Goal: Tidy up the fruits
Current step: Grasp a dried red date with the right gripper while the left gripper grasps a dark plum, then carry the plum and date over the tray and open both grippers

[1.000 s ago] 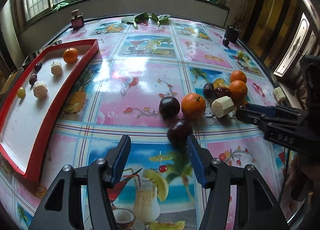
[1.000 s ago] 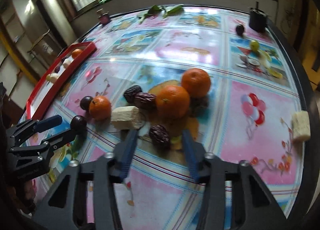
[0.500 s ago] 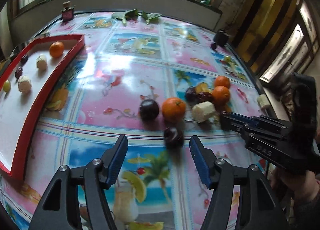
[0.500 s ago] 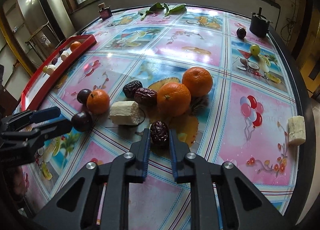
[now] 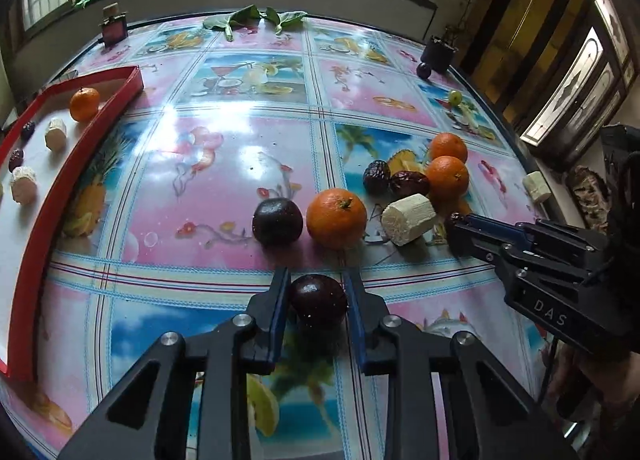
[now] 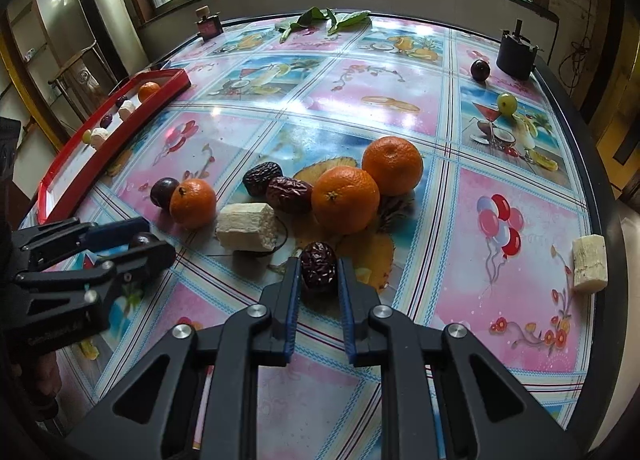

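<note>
Item 1. Left gripper (image 5: 318, 292): jaws closing around a dark plum (image 5: 318, 300) that sits on the table (image 5: 240, 148) between the blue pads; the pads appear to press on its sides. Seen from the right wrist view, the plum shows as a dark round between the fingers.

Item 2. Right gripper (image 6: 318, 274): clenched on a wrinkled red date (image 6: 319, 266), which rests on the table at the near edge of the fruit cluster.

Item 3. Loose fruit, centre of table: a second plum (image 5: 277, 221), an orange (image 5: 336, 218) just beside it, a white cut stalk piece (image 5: 408, 219), two more dates (image 5: 409, 183) and two oranges (image 5: 447, 178) touching one another. Further off: a lone plum (image 6: 480, 69) by a dark pot (image 6: 516, 52), a green grape (image 6: 507, 102), another stalk piece (image 6: 588, 262) at the table edge.

Item 4. Red tray (image 5: 36, 228), far left: already holds an orange (image 5: 84, 104), stalk pieces, dates and a grape in a row; white floor mostly free toward the near end.

Handling notes (judgement): both picks look seated, so the step in hand is the lift and carry to the tray.
- Let the left jaws finish closing before rising; a round, smooth plum may squirt forward if pinched off-centre.
- Lift both straight up first, to clear the neighbouring orange and stalk piece without nudging them.
- The date is soft; no extra squeeze needed.
- Clear the red rim, then set each fruit beside its own kind.
</note>
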`<state>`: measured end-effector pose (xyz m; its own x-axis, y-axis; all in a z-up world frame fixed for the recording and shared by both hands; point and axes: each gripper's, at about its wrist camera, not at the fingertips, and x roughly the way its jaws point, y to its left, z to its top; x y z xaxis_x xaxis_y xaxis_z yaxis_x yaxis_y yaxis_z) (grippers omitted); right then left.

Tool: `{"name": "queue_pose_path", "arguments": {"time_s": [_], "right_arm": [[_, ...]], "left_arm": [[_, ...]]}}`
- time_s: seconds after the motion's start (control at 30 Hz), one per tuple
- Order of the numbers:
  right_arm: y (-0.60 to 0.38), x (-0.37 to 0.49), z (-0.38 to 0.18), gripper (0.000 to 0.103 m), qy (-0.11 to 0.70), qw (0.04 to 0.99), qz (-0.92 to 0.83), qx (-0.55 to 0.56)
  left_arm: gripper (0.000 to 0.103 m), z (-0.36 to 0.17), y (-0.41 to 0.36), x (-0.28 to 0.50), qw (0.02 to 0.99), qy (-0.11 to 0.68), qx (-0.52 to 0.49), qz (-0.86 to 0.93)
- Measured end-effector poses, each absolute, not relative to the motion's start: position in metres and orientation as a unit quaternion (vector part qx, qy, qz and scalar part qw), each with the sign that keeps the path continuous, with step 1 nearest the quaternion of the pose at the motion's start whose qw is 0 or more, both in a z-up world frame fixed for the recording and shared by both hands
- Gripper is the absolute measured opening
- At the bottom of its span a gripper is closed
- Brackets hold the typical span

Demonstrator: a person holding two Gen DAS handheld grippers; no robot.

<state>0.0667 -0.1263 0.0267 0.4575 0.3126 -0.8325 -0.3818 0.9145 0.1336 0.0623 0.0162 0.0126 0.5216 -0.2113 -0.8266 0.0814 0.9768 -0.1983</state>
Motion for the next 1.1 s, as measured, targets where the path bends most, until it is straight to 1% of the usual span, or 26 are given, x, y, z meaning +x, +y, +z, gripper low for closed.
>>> {"name": "queue_pose_path", "arguments": {"time_s": [0.23,0.4,0.6,0.87,1.1], "right_arm": [[-0.132,0.053,0.035,0.020,0.476,0.856,0.202,-0.017],[-0.130,0.038,0.042,0.020,0.478,0.855,0.200,-0.014],[-0.115,0.013,0.044,0.020,0.485,0.851,0.202,-0.009],[-0.062,-0.005,0.054,0.020,0.482,0.845,0.232,-0.019],[0.005,-0.004,0.069,0.020,0.468,0.840,0.270,-0.037]], "left_arm": [[0.027,0.017,0.018,0.046,0.873,0.479,-0.059,-0.076],[0.027,0.026,0.014,0.027,0.883,0.463,-0.028,-0.077],[0.027,0.034,0.023,0.006,0.886,0.455,-0.031,-0.082],[0.027,0.047,0.056,-0.008,0.893,0.443,-0.034,-0.074],[0.027,0.058,0.112,-0.011,0.899,0.432,-0.051,-0.045]]}}
